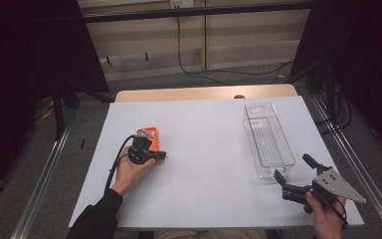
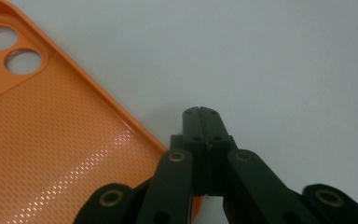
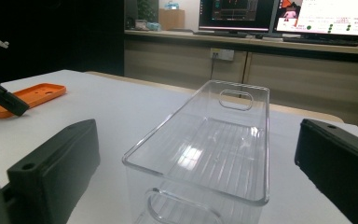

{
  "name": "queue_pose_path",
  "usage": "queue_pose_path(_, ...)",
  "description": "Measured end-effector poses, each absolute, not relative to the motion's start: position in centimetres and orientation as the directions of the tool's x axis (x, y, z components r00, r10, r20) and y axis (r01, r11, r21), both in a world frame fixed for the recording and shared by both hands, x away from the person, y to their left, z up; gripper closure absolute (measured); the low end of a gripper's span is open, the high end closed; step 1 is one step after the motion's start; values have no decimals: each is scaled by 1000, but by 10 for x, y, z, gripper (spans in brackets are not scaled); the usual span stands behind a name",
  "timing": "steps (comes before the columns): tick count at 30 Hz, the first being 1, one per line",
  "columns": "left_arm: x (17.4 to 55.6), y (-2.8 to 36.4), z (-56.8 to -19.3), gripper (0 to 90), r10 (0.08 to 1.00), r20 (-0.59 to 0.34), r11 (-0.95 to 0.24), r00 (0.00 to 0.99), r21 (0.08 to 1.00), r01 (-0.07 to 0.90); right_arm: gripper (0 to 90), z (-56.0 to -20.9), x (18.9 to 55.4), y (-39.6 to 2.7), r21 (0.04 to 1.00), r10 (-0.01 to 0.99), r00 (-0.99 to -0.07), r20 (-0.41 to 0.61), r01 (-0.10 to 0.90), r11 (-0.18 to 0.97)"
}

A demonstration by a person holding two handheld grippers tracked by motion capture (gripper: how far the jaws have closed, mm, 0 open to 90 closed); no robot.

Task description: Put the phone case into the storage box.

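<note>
On the white worktop (image 1: 204, 149), the clenched left hand-held gripper (image 2: 199, 112) rests beside the orange perforated plastic phone case (image 2: 51, 140), while the released right hand-held gripper (image 1: 293, 167) flanks the clear rectangular plastic bin (image 3: 214, 140).

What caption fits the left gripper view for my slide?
Left gripper, jaws shut on nothing, points at the white table just beside an orange phone case.

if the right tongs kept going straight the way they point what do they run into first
Most likely the near end wall of the clear plastic bin. The right tongs stand open and aim right at it, one jaw to each side of that end. How near it sits is hard to judge.
</note>
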State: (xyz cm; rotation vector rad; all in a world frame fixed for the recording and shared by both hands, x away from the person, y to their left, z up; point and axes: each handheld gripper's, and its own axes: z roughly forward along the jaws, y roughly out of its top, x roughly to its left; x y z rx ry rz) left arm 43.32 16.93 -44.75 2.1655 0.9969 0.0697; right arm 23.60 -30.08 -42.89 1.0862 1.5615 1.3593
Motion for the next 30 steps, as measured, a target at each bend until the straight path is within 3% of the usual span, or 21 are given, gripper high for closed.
queue_pose_path(30, 425, 200, -446, 900, 694, -263, -401, 670, 632, 663, 0, -429, 236, -301, 992, 944, -327, -29, 105, 67)
